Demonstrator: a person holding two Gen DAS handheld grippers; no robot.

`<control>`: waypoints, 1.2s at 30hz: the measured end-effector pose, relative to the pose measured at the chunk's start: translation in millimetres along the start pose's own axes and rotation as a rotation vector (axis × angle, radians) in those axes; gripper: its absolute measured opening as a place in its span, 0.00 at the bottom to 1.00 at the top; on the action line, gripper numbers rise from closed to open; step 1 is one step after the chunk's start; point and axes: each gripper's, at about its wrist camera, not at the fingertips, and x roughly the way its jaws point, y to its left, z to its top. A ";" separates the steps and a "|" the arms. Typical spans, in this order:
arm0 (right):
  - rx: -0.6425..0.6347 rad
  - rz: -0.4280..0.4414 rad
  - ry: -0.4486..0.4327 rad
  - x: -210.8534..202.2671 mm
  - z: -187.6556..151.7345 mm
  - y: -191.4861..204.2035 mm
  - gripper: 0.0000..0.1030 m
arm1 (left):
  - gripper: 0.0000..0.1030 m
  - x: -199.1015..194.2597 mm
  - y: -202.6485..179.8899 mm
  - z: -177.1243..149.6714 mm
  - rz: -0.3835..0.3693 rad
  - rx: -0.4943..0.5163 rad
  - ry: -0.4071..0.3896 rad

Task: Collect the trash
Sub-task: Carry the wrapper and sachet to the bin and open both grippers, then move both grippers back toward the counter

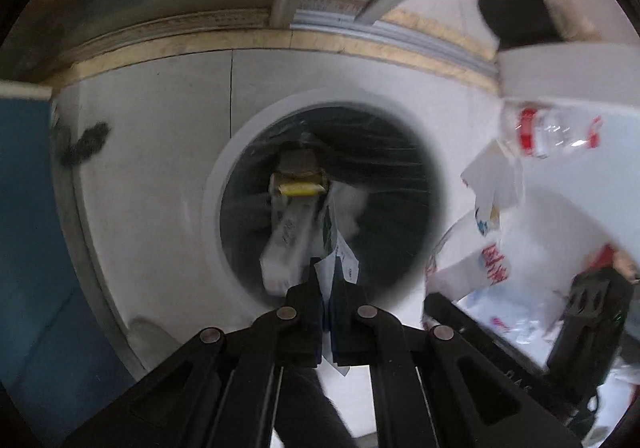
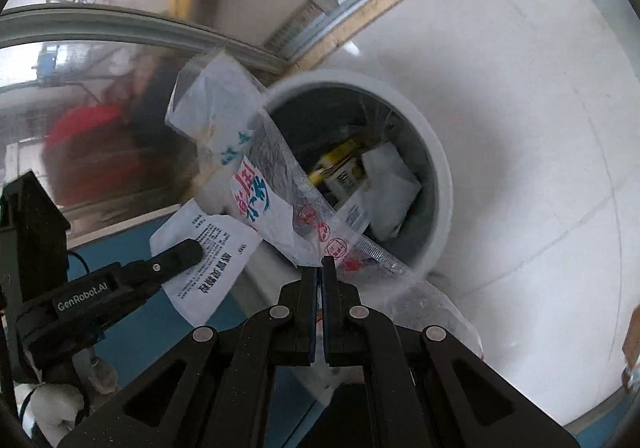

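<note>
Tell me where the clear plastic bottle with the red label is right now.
In the left wrist view the bottle hangs at upper right, right of the bin and above the wrapper.

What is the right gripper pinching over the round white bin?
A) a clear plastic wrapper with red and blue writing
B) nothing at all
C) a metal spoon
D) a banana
A: the right gripper is shut on the clear plastic wrapper, which hangs over the trash bin that already holds trash.
</note>
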 end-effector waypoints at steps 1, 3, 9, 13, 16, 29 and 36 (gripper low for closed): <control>-0.004 -0.007 0.008 15.8 9.5 -6.3 0.02 | 0.06 6.1 3.4 -0.2 0.016 0.007 0.003; -0.007 -0.008 0.036 37.0 21.1 -12.6 0.02 | 0.06 19.3 1.9 2.6 0.038 0.017 0.012; -0.043 -0.067 0.095 60.6 35.6 -16.5 0.22 | 0.85 13.7 4.9 4.6 0.135 0.035 -0.050; -0.082 -0.086 0.077 46.0 30.9 -4.2 0.51 | 0.98 -4.2 5.0 -2.1 0.218 0.050 -0.101; -0.137 -0.132 0.036 25.3 29.9 6.1 0.67 | 0.99 -21.3 2.4 -11.9 0.294 0.072 -0.153; -0.363 -0.395 -0.151 -129.2 -41.0 60.8 1.00 | 0.99 -168.2 -30.9 -120.8 0.373 0.076 -0.254; -0.406 -0.401 -0.251 -263.8 -108.7 111.5 1.00 | 0.99 -284.3 -64.2 -191.4 0.310 0.060 -0.320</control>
